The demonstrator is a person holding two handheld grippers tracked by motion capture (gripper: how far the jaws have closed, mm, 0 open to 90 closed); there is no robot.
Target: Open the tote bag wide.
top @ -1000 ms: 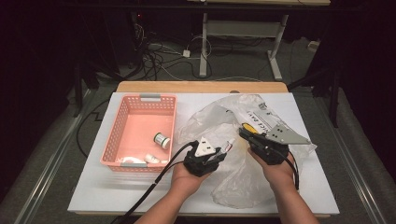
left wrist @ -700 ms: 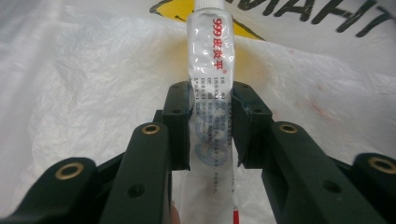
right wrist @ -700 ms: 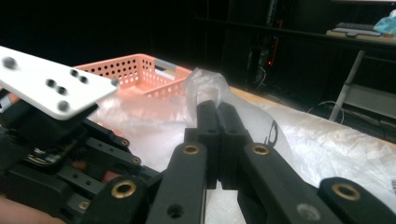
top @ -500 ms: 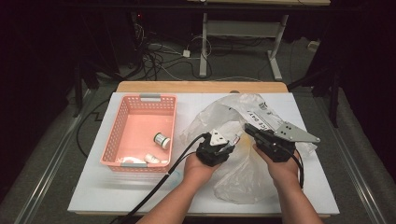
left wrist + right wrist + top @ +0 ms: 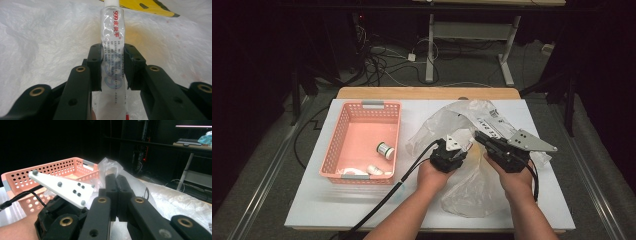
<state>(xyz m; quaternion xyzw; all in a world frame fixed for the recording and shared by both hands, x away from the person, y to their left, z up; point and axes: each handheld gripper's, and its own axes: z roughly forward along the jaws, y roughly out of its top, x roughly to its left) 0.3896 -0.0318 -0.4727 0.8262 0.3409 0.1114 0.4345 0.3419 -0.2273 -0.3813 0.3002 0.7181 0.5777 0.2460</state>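
On the white table (image 5: 312, 210), a pink perforated basket (image 5: 343, 135) is placed at the left side, and a crumpled clear plastic bag (image 5: 472, 190) is spread at the right of it. Inside the basket, a small white roll (image 5: 385, 149) is seen near the middle, and two or three small white pieces (image 5: 373, 170) are lying along its near wall; what they are cannot be told. The bag is printed with black text on its far part, and a yellow patch is seen through it in the left gripper view. The left gripper (image 5: 113, 67) is closed on a small clear tube (image 5: 112, 45) with red characters and a white cap, which is held between the jaws just above the bag, the cap pointing away from the hand. The right gripper (image 5: 116, 182) is closed too, and a fold of the thin plastic is pinched between its jaws and lifted up. Both grippers are held close together over the bag in the high view, and the basket is seen behind them in the right gripper view.
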